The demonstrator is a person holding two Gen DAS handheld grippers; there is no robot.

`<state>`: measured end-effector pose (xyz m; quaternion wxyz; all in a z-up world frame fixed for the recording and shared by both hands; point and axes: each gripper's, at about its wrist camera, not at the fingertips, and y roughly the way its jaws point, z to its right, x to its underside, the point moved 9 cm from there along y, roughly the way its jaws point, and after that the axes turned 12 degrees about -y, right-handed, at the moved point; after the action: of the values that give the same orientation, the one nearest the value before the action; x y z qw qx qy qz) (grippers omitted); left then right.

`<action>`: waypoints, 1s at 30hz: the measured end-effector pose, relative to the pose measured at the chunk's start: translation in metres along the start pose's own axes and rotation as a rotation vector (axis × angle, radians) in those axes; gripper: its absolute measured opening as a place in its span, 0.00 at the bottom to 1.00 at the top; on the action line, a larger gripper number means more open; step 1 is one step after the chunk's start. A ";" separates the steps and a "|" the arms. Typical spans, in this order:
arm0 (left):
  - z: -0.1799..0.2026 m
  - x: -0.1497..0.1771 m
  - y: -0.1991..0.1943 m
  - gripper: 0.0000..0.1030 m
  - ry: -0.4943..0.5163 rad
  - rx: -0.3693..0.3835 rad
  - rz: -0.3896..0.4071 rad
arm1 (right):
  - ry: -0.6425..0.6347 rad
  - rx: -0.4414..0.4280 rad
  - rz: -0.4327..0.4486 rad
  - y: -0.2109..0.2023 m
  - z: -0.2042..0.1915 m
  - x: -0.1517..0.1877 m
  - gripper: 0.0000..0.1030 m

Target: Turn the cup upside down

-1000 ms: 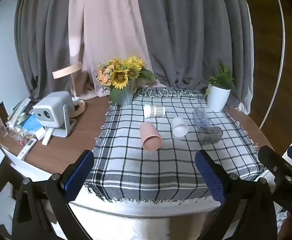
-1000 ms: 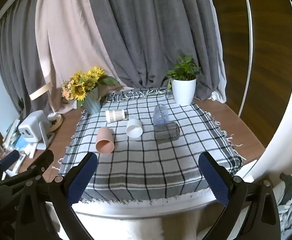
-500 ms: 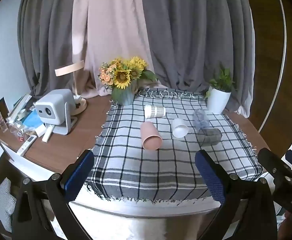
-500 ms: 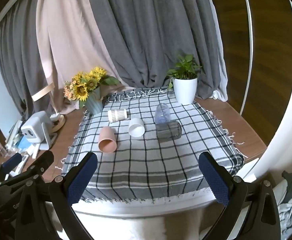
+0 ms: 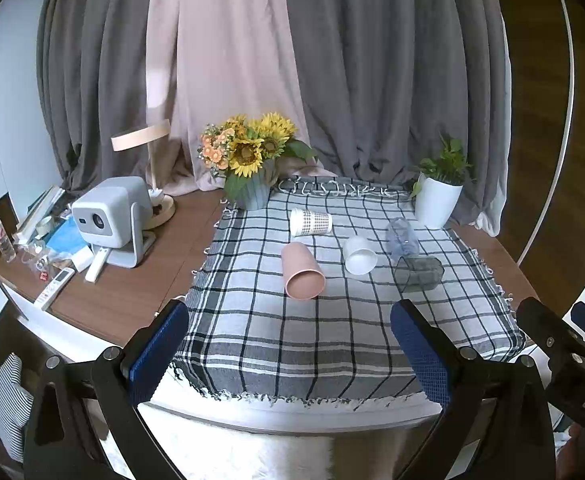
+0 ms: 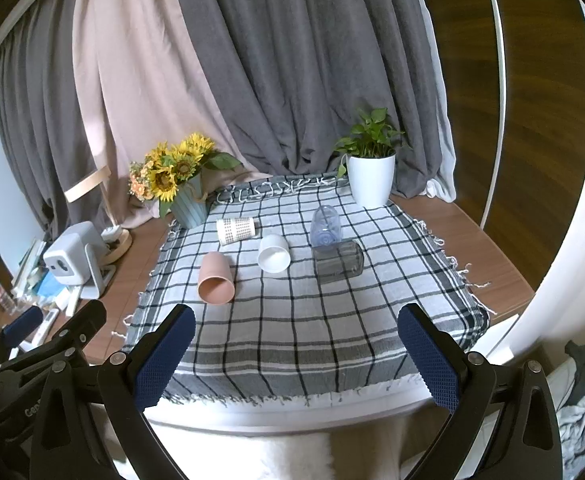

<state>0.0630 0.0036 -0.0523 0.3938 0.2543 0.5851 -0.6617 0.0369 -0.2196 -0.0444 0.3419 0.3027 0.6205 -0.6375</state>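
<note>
The pink cup [image 5: 302,271] looks like light, stiff plastic with a smooth, perhaps slippery wall, so I judge it will roll easily under a push; the best hold is across its side wall near the middle, one finger on each side. It is a plain tapered cup without handle, lying on its side on the checked cloth [image 5: 332,344], with the open mouth toward the camera, at about 12 o'clock from the left gripper [image 5: 290,354] and 11 o'clock from the right gripper [image 6: 294,354]. Near it lie a white cup [image 5: 359,255], a patterned cup [image 5: 310,221], a clear bottle [image 5: 402,236] and a grey glass [image 5: 419,273], all on their sides. Both grippers stand wide apart, holding nothing, well away from the cups.
</note>
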 end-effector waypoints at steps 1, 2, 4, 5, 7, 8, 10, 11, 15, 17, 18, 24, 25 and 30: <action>0.000 0.000 0.000 1.00 0.000 0.000 -0.001 | 0.001 0.002 0.001 0.000 -0.001 0.000 0.99; 0.000 0.000 0.000 1.00 0.002 0.000 -0.002 | 0.000 0.002 0.000 0.000 0.000 0.000 0.99; 0.000 0.001 0.000 1.00 0.001 -0.001 -0.001 | 0.001 -0.002 0.000 0.000 0.001 0.000 0.99; 0.000 0.001 -0.001 1.00 0.001 -0.001 -0.001 | 0.000 0.001 0.000 0.000 0.001 0.000 0.99; -0.001 0.001 -0.001 1.00 0.000 0.002 -0.002 | -0.001 -0.001 -0.002 -0.001 0.000 0.001 0.99; 0.000 0.001 -0.001 1.00 0.000 0.002 -0.002 | -0.001 -0.002 -0.002 -0.002 -0.001 0.001 0.99; 0.000 0.001 -0.001 1.00 0.003 0.000 0.000 | 0.000 0.001 -0.001 -0.002 -0.001 0.001 0.99; -0.001 0.001 0.000 1.00 0.002 0.001 0.000 | 0.000 -0.001 -0.002 -0.002 -0.001 0.000 0.99; -0.002 0.001 -0.002 1.00 0.000 0.003 -0.003 | 0.000 -0.002 -0.001 0.000 -0.003 -0.001 0.99; -0.001 0.001 -0.001 1.00 0.001 0.000 0.000 | 0.001 -0.002 0.001 -0.004 -0.003 0.001 0.99; -0.002 0.001 -0.001 1.00 0.001 0.000 0.000 | 0.001 -0.002 0.000 -0.003 -0.003 0.001 0.99; -0.005 0.001 -0.003 1.00 -0.011 0.003 0.002 | 0.002 -0.004 0.000 -0.002 -0.003 0.000 0.99; -0.004 0.002 -0.003 1.00 -0.008 0.001 0.004 | 0.003 -0.004 -0.001 -0.003 -0.004 0.000 0.99; -0.005 0.004 -0.004 1.00 -0.009 0.008 0.003 | 0.002 -0.005 0.001 -0.002 -0.004 0.000 0.99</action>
<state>0.0571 0.0075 -0.0543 0.3963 0.2537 0.5802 -0.6648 0.0351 -0.2158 -0.0432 0.3424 0.3030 0.6223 -0.6354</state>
